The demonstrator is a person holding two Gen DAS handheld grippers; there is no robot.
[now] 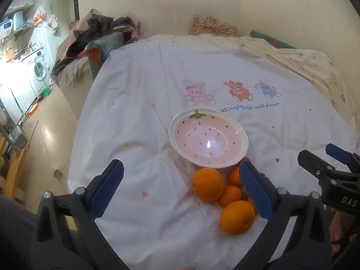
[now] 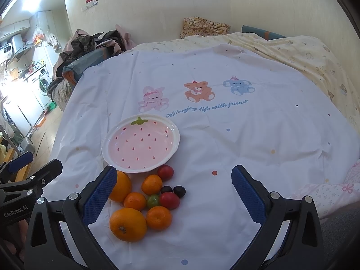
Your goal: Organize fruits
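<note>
Here, on a white bedsheet printed with a pink rabbit, an orange bear and a blue elephant [image 2: 225,146], sits a shallow pink ceramic dish painted as a strawberry with a scalloped white rim [image 2: 141,143], its green leaf pointing toward the far wall and its long axis running near to far, nothing lying in it. Just near of the dish lies a loose cluster of fruit, all touching or almost so: a large orange with its stem dimple facing the near side [image 2: 128,224], a second large orange [image 2: 122,185] half hidden behind a blue pad at the left, and three small tangerines [image 2: 152,184], [image 2: 135,201], [image 2: 159,217]. Among them sit two red cherry tomatoes [image 2: 165,172], [image 2: 169,200], a greenish tomato [image 2: 153,201] and two dark round grapes [image 2: 166,189], [image 2: 179,191] at the right edge of the heap. The left gripper [image 1: 181,191] hangs above the near edge of the sheet with its blue ribbed fingers spread wide and nothing between them, the fruit lying under its right finger. The right gripper [image 2: 174,193] hovers likewise, fingers released and wide apart, the fruit heap below its left finger. A heap of dark clothes [image 2: 94,42] lies at the far left.
</note>
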